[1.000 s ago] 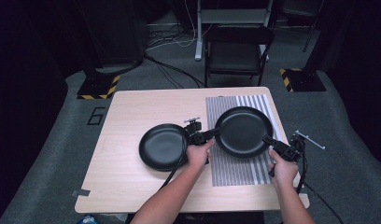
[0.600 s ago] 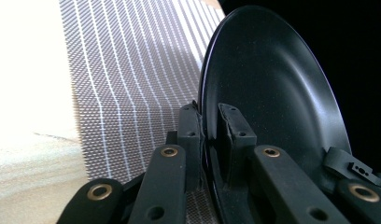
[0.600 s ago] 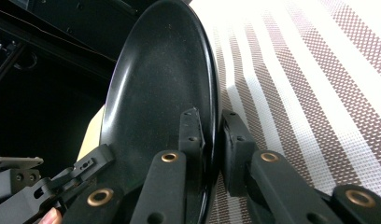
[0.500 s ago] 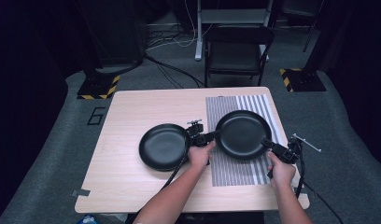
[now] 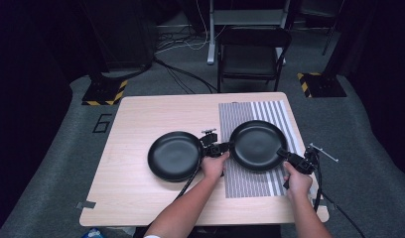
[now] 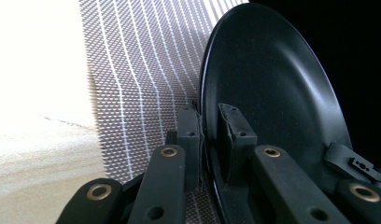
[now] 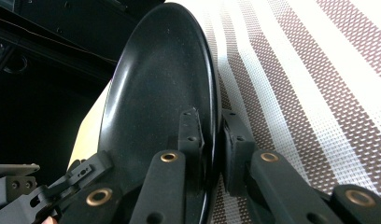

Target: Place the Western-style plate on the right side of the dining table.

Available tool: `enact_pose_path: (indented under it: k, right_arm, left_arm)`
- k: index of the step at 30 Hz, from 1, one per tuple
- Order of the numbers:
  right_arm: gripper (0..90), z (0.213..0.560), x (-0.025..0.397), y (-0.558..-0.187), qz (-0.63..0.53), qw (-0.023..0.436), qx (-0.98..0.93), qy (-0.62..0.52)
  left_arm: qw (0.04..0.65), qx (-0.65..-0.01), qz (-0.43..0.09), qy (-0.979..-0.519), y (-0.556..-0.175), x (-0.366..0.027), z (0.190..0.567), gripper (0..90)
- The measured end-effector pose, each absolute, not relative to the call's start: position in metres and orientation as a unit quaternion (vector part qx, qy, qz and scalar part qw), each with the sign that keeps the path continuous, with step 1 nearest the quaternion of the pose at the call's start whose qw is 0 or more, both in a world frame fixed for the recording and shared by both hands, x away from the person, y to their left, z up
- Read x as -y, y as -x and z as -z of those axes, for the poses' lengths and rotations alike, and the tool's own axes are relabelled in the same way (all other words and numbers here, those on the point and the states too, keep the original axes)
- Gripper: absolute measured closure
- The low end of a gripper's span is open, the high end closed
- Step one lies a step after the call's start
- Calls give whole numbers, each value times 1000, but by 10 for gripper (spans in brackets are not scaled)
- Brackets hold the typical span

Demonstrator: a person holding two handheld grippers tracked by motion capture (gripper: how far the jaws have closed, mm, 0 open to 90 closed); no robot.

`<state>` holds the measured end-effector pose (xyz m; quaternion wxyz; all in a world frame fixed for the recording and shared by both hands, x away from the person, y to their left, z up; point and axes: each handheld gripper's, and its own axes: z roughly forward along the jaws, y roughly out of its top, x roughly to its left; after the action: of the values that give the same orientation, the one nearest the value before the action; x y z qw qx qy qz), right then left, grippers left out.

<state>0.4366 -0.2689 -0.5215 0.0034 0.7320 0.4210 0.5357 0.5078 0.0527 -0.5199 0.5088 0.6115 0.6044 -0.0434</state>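
A black round plate (image 5: 257, 145) lies over the striped mat (image 5: 235, 116), held by both grippers. My left gripper (image 5: 226, 147) is shut on its left rim and my right gripper (image 5: 286, 155) is shut on its right rim. In the left gripper view the jaws of my left gripper (image 6: 209, 135) pinch the plate (image 6: 272, 93) edge, with the mat (image 6: 142, 70) behind. In the right gripper view my right gripper (image 7: 213, 140) clamps the plate (image 7: 156, 93) rim above the mat (image 7: 310, 84). Whether the plate touches the mat I cannot tell. A second black plate (image 5: 174, 155) rests on the wooden table (image 5: 141, 119), left of my left gripper.
A black chair (image 5: 252, 54) stands beyond the table's far edge. Cables trail from both grippers over the near edge. Bare wood spreads along the table's left and near sides. Grey floor surrounds the table.
The held plate and both grippers have shifted slightly toward the person. The left plate has not moved.
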Motion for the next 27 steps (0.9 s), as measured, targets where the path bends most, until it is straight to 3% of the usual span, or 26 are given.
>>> enact_pose_path:
  k: [27]
  right_arm:
    - [803, 531, 266, -453, -517, -6, -398, -758]
  left_arm:
    - [492, -621, 40, -609, -523, -48, 528, 795]
